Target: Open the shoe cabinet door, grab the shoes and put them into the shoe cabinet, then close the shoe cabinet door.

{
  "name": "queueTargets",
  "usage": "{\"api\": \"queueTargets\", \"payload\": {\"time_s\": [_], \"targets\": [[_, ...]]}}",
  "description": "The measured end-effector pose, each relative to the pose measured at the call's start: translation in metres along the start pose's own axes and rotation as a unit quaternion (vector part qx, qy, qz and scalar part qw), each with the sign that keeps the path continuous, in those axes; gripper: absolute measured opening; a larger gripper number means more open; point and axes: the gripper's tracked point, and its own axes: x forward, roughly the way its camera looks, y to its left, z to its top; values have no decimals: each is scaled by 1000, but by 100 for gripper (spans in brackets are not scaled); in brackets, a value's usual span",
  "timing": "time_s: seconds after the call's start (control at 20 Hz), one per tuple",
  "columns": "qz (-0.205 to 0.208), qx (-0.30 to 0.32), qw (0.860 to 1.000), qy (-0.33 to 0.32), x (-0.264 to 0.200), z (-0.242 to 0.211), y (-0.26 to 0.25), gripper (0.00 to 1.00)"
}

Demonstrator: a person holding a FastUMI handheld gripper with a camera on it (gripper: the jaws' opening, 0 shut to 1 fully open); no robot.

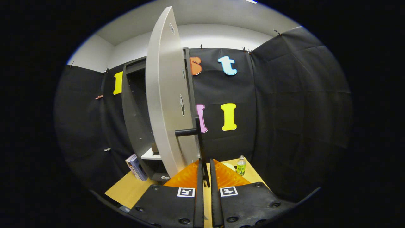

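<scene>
gripper pinching the cabinet door handle, door partly open

the gripper point(205, 163) has its two fingers drawn close together around the lower end of the dark bar handle point(198, 141), which runs down into the narrow gap between them; both fingers appear to press on it. the handle stands off the pale grey cabinet door point(166, 104) on a short dark post. the door is swung out toward the near side, its edge facing the camera, so it stands upright just ahead of the fingers.

left of the door, the dark shoe cabinet point(136, 110) is open, with a light shelf point(151, 154) low inside and something small and brown resting on it, too hidden to name.

the cabinet stands on a wooden table point(126, 190). a box point(136, 167) leans by the cabinet's lower left corner. to the right, beyond the fingers, a small green-labelled bottle point(241, 165) stands upright on the table.
</scene>
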Motion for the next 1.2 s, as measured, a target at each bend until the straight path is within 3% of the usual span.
{"api": "queueTargets", "payload": {"time_s": [0.3, 0.6, 0.85, 1.2], "targets": [[-4, -13, 999, -39, -29, 19, 10, 15], [63, -32, 994, -80, -48, 27, 77, 14], [135, -27, 990, -12, -26, -27, 142, 14], [147, -40, 980, 126, 21, -144, 198, 14]]}}
